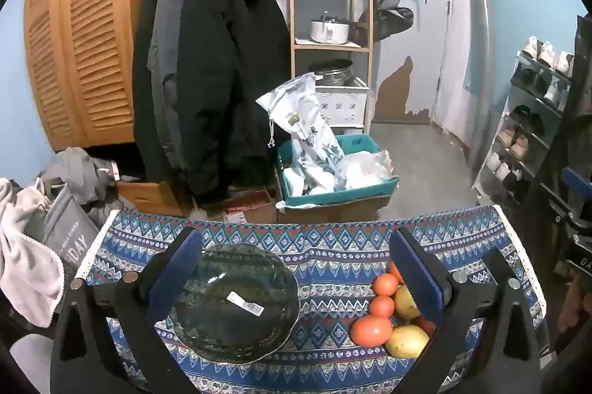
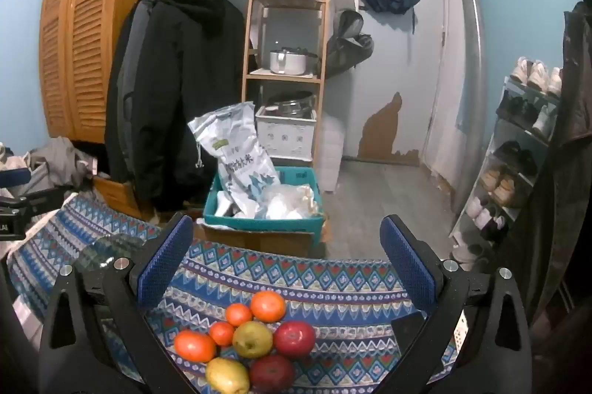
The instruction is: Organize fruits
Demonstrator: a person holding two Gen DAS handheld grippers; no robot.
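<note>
The left gripper point(image 1: 296, 264) stands wide, its blue pads point(image 1: 416, 273) far apart and holding nothing; it hangs over the table and tilts down toward it. Between the pads and toward the left one lies a dark glass plate point(image 1: 236, 305), flat on the patterned cloth point(image 1: 325, 261), with a white barcode label point(image 1: 246, 302) on its bare middle. Near the right pad sits the fruit pile point(image 1: 392, 316), just right of the plate and apart from it. The right gripper point(image 2: 286, 268) is wide too, with nothing between its pads point(image 2: 164, 266), and it hangs just above that same pile. From its camera the pile shows whole: four oranges, the largest orange point(image 2: 268, 306) at the far side, two red apples with the nearer-right apple point(image 2: 294, 338) beside a yellow-green pear point(image 2: 252, 339) in the middle, and a second pear at the near edge. The fruits touch one another in a tight cluster on the cloth. Beyond the table's far edge stands a teal bin point(image 2: 264, 220) holding a printed sack point(image 2: 236, 157) and plastic bags. Behind that hangs a black coat point(image 2: 174, 90), beside a wooden shelf point(image 2: 285, 76) with a pot.
</note>
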